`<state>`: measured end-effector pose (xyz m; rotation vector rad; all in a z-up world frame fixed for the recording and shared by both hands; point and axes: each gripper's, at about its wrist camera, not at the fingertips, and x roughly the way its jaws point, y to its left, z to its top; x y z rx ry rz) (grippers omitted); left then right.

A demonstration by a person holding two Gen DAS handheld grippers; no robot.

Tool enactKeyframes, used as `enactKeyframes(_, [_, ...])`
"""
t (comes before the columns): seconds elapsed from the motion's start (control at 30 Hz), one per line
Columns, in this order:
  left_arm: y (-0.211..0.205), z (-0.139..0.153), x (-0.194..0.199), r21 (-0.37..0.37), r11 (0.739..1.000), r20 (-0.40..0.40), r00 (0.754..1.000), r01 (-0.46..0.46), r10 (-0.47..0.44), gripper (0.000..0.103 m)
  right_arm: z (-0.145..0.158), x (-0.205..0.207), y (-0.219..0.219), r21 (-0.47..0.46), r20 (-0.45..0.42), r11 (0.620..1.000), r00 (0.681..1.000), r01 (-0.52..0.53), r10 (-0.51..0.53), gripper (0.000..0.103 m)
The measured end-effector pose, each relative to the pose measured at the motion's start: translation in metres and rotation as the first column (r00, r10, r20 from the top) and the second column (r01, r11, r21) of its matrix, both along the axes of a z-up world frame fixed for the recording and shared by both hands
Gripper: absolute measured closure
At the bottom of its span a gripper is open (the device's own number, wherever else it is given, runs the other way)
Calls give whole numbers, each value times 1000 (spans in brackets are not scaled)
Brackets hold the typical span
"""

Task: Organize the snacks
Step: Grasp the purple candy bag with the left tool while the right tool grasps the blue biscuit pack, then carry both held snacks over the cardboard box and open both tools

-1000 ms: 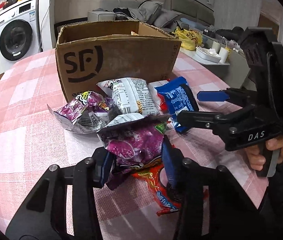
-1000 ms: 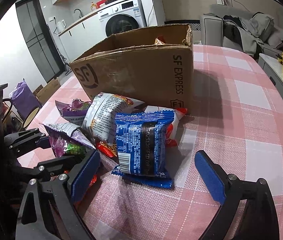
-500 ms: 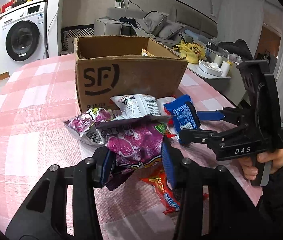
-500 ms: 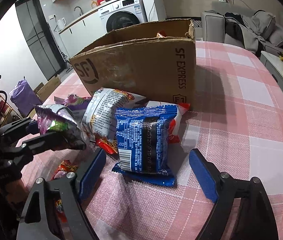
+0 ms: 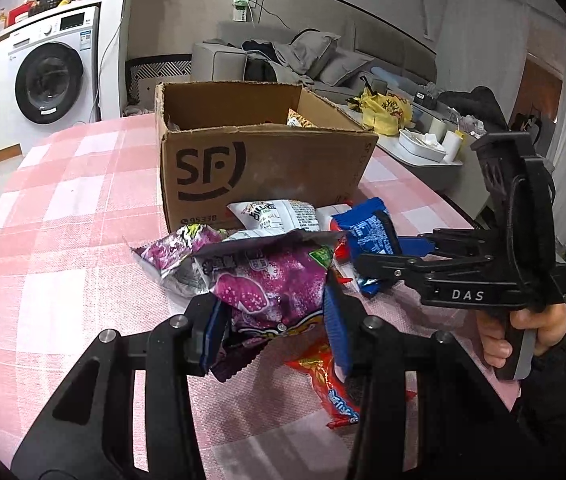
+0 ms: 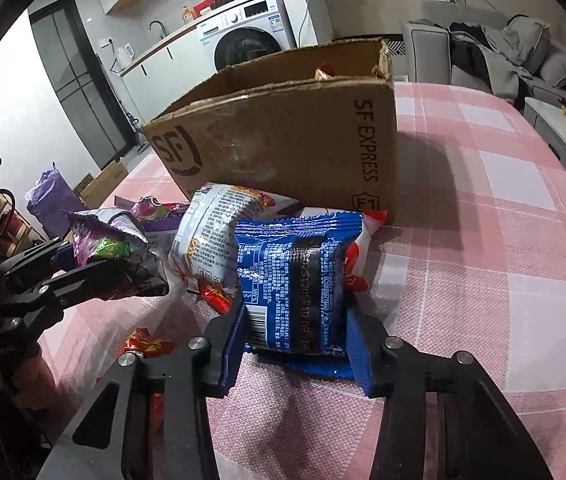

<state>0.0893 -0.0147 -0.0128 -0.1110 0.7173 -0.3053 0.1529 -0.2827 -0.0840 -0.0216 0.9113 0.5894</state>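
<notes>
Right wrist view: right hand-held gripper (image 6: 295, 334), jaws just closed, pinches blue packet (image 6: 297, 280) on counter (image 6: 483, 264). Left hand-held gripper (image 5: 273, 330) grips purple packet (image 5: 271, 284), seemingly lifted, near cardboard box (image 5: 275, 168).

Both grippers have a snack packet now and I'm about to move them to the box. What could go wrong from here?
1. The right gripper has just closed on the blue packet, which overlaps the white packet; lifting may drag it.
2. The left gripper pinches only the purple packet's lower end; it could slip.
3. The cardboard box has tall walls; lift both packets above them.
</notes>
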Motion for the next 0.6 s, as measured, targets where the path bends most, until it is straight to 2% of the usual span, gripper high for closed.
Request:
enactKeyframes(0.27, [3,9,-6,-3,1000,22,1000,-19,19,62,12,-6,-5,23,25,1000,1000,-1,1,58])
enactKeyframes(0.6, [9,29,-19,0,999,69,997,-46,46,62,44,-20,-13,63,86,998,996,-3,-2,58])
